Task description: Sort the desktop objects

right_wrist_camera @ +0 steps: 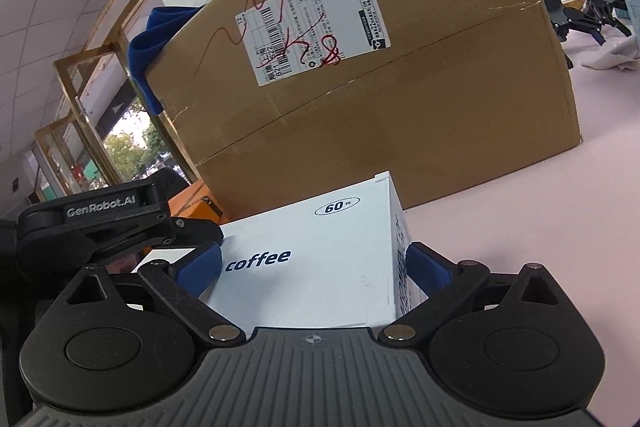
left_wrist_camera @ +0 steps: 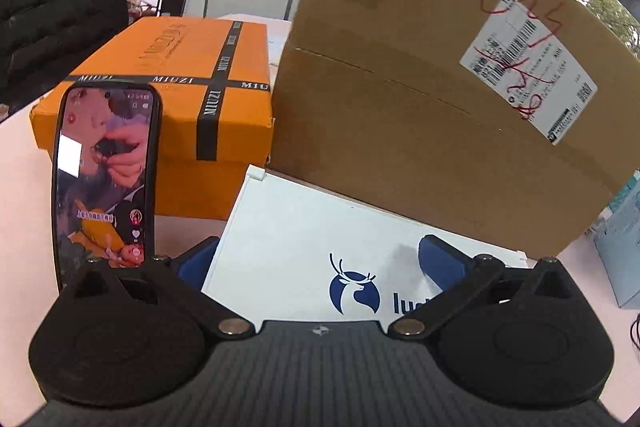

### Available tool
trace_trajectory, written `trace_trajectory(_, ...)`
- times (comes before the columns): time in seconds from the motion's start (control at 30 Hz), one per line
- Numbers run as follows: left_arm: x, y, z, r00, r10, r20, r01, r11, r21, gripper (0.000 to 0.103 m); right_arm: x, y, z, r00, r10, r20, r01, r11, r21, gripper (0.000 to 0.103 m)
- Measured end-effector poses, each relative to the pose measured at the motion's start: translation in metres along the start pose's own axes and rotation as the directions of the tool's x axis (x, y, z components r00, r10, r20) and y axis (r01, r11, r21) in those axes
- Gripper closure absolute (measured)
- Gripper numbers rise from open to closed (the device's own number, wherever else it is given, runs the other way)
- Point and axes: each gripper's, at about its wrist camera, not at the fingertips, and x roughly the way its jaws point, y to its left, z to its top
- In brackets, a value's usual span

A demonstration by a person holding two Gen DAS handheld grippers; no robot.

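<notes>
Both the left gripper point(left_wrist_camera: 320, 259) and right gripper point(right_wrist_camera: 314, 265) clasp a white coffee box point(right_wrist_camera: 316, 263), its "luc…" logo cut off, marked "coffee" and "60", before a labelled cardboard box point(right_wrist_camera: 400, 87) at 12 o'clock, orange "MIUZI" box point(left_wrist_camera: 168, 99) at 10.

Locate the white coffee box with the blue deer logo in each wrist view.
Left wrist: white coffee box at bottom centre, between the fingers.
Right wrist: same box at bottom centre, "coffee" lettering showing.
Shared landmark: brown cardboard carton with the red-scribbled label, right behind it.
</notes>
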Motion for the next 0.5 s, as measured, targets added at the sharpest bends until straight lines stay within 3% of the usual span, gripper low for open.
trace_trajectory(0.17, 0.006, 0.003, -0.003, 1.000, 0.021, 0.009, -0.021, 0.999, -0.036, 0.000, -0.002, 0.005, -0.008, 1.000, 0.016, 0.013, -0.015, 0.997, -0.077, 0.003)
trace_trajectory(0.37, 0.004, 0.000, -0.006, 0.999, 0.038, 0.038, -0.037, 0.999, -0.024, 0.000, -0.013, -0.004, -0.006, 0.996, 0.056, 0.063, -0.058, 0.998, 0.023, 0.000)
trace_trajectory(0.5, -0.003, -0.007, -0.009, 0.995, 0.058, 0.077, -0.061, 0.998, 0.029, 0.000, -0.031, 0.007, -0.006, 0.985, -0.022, 0.174, 0.031, 0.998, -0.051, 0.000)
